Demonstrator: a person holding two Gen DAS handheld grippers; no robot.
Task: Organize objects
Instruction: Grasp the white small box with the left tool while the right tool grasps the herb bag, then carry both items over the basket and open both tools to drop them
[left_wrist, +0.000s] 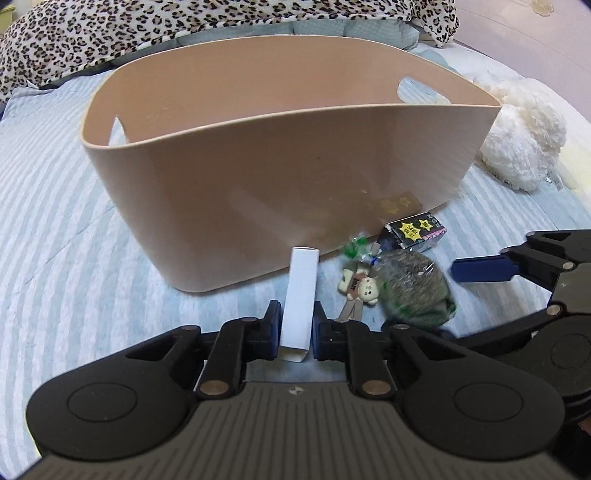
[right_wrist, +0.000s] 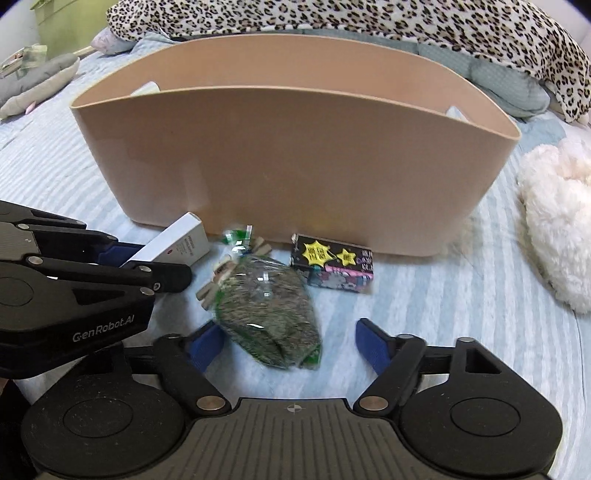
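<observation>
A tan plastic basket stands on the striped bed; it also fills the right wrist view. My left gripper is shut on a long white box, which also shows in the right wrist view. My right gripper is open, its blue pads on either side of a clear bag of green-grey filling. That bag also shows in the left wrist view. A small toy figure lies beside the bag. A black box with yellow stars lies against the basket.
A white fluffy plush lies right of the basket. A leopard-print blanket runs along the back. A grey soft toy lies at the far left. The bedcover is blue-and-white striped.
</observation>
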